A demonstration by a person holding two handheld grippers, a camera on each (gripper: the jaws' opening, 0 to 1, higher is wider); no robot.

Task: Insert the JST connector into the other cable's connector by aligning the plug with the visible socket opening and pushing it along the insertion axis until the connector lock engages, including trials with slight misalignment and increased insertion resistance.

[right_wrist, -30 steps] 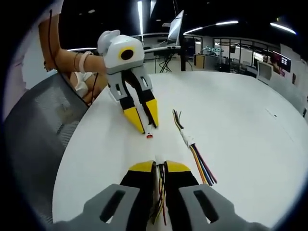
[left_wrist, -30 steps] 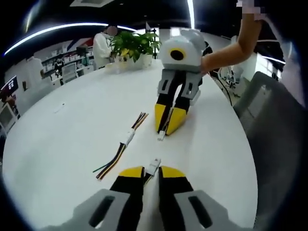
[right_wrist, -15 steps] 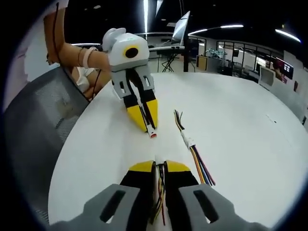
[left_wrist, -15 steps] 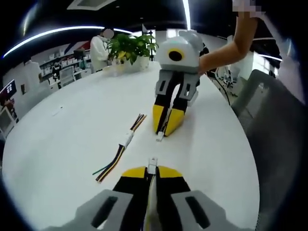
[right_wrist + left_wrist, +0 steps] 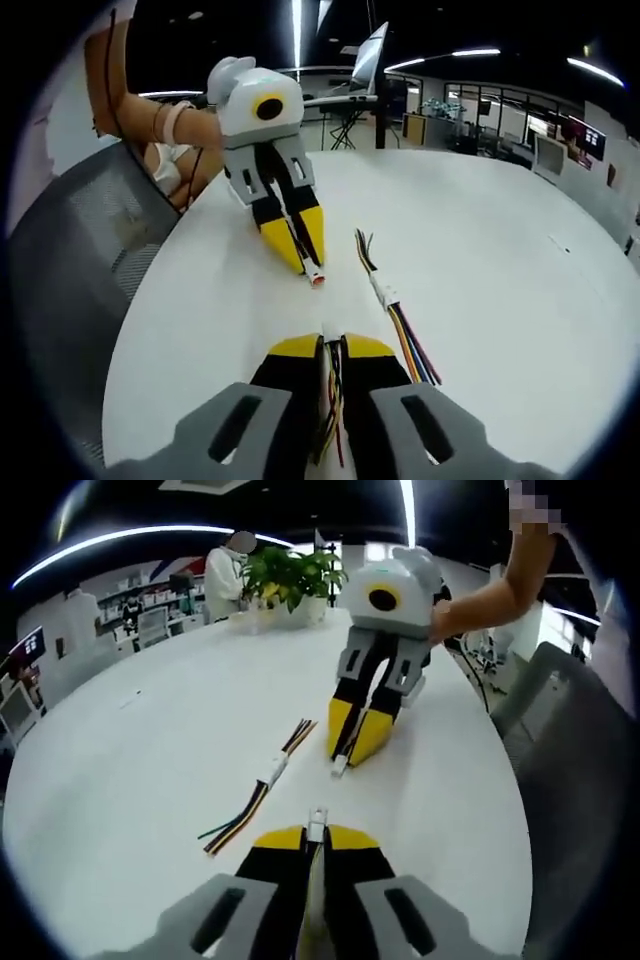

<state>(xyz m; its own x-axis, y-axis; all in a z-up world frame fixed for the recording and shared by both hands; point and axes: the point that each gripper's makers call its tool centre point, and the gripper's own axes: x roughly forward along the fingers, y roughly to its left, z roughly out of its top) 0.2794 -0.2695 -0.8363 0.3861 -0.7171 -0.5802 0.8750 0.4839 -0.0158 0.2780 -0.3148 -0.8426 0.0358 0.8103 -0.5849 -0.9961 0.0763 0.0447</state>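
I held one connector in each gripper, and the two faced each other across a bare strip of the white worktop point(image 5: 130, 770). In the left gripper view, the left gripper point(image 5: 315, 838) had its fingers point(image 5: 274, 840) pressed together on a cable, with the white connector point(image 5: 317, 825) protruding just past the tips. Straight ahead along those fingers, the right gripper point(image 5: 357, 742) stood tilted tip-down, its fingers closed on the other cable, whose small white plug point(image 5: 340, 766) stuck out at the tips, close above or on the worktop; which, I could not tell. The two connector ends were near but apart, and roughly nose to nose. I judged their long axes close to collinear, with the plug offset slightly to one side and pitched downward relative to my socket. The next move would therefore call for levelling the right-hand plug before closing the gap along the shared axis. A third, already mated harness point(image 5: 262, 788) lay loose beside the line of approach, untouched.
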